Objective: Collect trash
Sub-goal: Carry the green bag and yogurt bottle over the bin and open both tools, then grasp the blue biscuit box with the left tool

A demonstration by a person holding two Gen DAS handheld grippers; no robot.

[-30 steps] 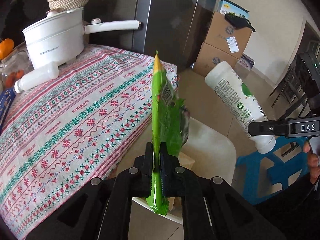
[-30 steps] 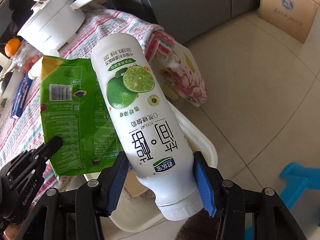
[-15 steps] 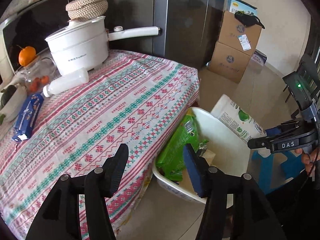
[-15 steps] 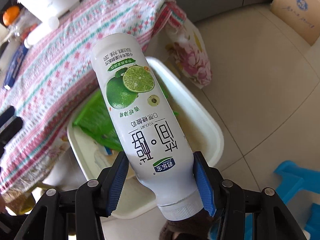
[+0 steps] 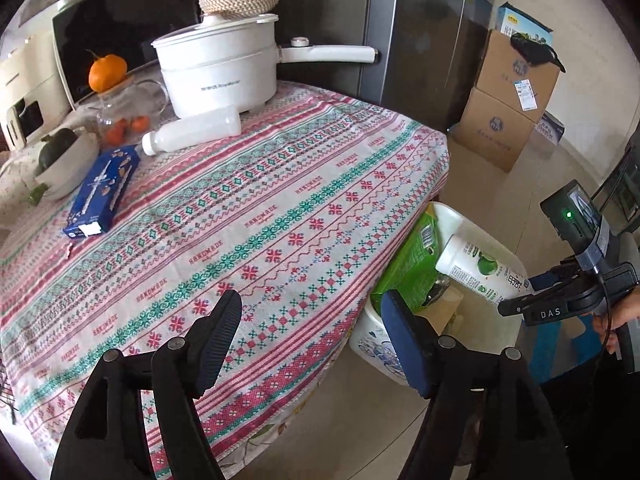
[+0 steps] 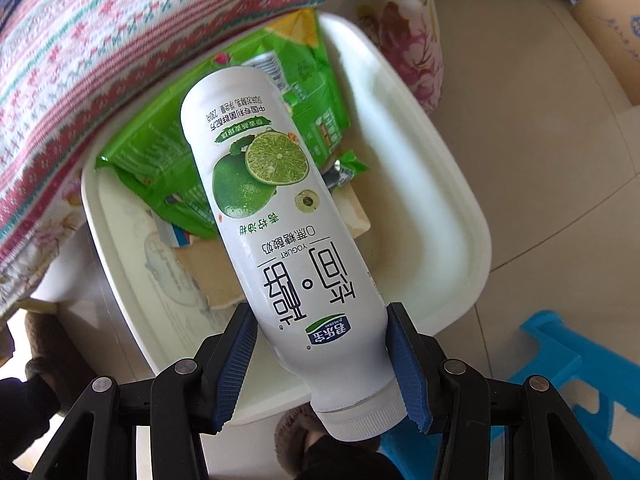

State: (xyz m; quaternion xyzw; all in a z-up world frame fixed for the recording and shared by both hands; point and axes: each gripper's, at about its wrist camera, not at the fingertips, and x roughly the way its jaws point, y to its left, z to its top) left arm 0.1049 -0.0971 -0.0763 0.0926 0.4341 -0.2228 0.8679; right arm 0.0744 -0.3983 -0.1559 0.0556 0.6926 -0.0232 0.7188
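— Right wrist view first: where is the yogurt bottle?

— Pinched in the right tool, blue pads pressed on either side of its lower body, cap end toward the camera. It tilts out over the white bin, base pointing inward and hanging above the green snack bag.

— And the bag?

— Lying inside the bin against the wall nearest the worktop, partly under the hanging edge of the patterned cloth. Cardboard scraps lie beneath it.

— What about the left tool?

— Spread wide, holding nothing, hovering over the worktop's near corner, just beside the bin. From there the bottle shows above the bin, with the right tool behind it.

— Anything else on the worktop?

— Farther back, a plain white bottle lying on its side, a blue carton, and a white pot. Cardboard boxes stand on the floor beyond.
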